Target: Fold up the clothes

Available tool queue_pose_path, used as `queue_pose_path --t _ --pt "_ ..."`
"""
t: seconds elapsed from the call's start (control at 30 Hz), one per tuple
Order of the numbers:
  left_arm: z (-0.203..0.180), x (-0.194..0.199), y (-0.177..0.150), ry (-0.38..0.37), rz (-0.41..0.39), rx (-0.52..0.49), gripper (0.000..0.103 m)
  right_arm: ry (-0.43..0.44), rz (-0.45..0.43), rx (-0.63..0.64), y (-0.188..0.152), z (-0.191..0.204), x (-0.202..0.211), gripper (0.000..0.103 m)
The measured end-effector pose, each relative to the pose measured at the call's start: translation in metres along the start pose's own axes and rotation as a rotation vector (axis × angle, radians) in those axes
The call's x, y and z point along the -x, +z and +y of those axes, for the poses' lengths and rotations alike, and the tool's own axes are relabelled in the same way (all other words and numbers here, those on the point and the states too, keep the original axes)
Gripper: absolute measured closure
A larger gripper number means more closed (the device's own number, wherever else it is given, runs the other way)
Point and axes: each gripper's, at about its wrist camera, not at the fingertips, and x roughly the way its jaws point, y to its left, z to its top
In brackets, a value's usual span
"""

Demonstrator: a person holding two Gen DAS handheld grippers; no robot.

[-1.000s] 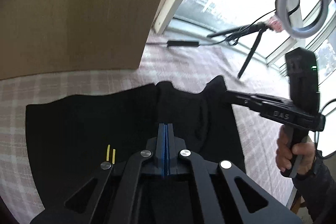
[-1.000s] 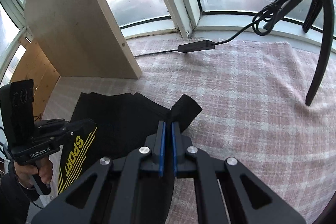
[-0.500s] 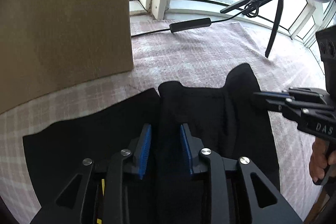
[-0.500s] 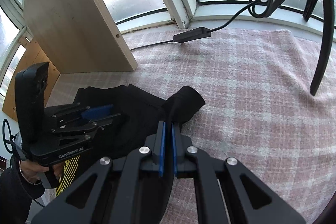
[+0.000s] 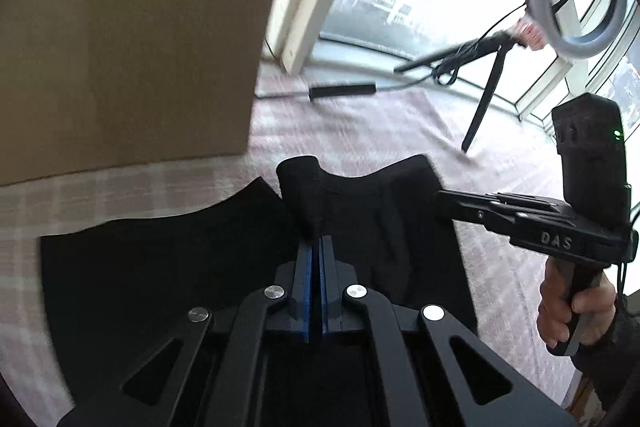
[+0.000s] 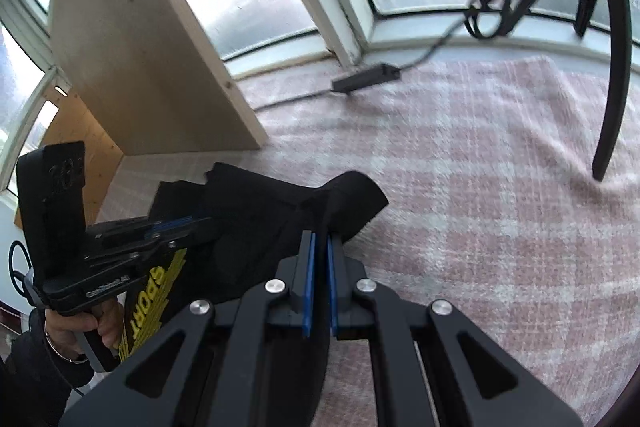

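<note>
Both hand-held grippers (image 5: 316, 247) (image 6: 320, 243) clamped on black garment (image 5: 160, 267).

A black garment (image 5: 200, 267) with yellow "SPORT" lettering lies partly folded, two corners lifted.

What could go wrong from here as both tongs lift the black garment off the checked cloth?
1. The left tongs have just closed on only a small bunched bit of the black garment, so it may slip out.
2. The right tongs pinch only an edge too; uneven pulling could skew the fold.
</note>
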Motion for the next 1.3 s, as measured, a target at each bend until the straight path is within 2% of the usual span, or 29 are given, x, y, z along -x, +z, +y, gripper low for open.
queue_pose_path --t 0.1,0.2,0.3,0.47,0.7,0.93,1.0,1.07,1.17,1.2,1.3 --pt "0.007 0.02 -0.001 -0.007 -0.042 0.016 0.1 0.017 -0.026 0.025 0.005 0.016 0.009 0.097" --pt "0.022 -0.001 0.007 -0.076 0.017 0.108 0.1 -0.01 -0.047 0.06 0.009 0.03 0.014 0.098" --pt "0.018 -0.016 0.005 -0.047 0.029 0.067 0.1 -0.036 -0.034 0.057 0.008 0.029 0.014 0.098" --pt "0.006 -0.025 0.0 -0.061 0.074 0.068 0.1 -0.07 0.005 0.018 -0.004 0.002 0.014 0.097" --pt "-0.005 -0.02 -0.015 -0.011 0.045 0.004 0.101 -0.058 0.001 -0.034 -0.012 -0.02 0.014 0.097" --pt "-0.006 0.019 -0.01 -0.018 -0.029 -0.006 0.101 -0.021 -0.006 -0.047 -0.009 -0.015 0.014 0.097" --pt "0.004 0.044 -0.01 -0.035 -0.072 0.03 0.101 -0.008 -0.011 -0.037 -0.007 -0.01 0.016 0.097" --pt "0.021 0.072 -0.013 -0.009 -0.117 0.081 0.101 0.01 -0.012 -0.025 -0.006 -0.002 0.017 0.097" --pt "0.056 0.096 -0.022 0.047 -0.131 0.143 0.101 0.025 -0.003 0.001 -0.005 0.012 0.015 0.097" --pt "0.071 0.097 -0.025 0.077 -0.12 0.158 0.101 0.027 0.002 0.011 -0.006 0.017 0.014 0.097" --pt "0.107 0.078 -0.031 0.108 -0.003 0.24 0.1 0.039 0.023 0.027 -0.009 0.03 0.011 0.097"
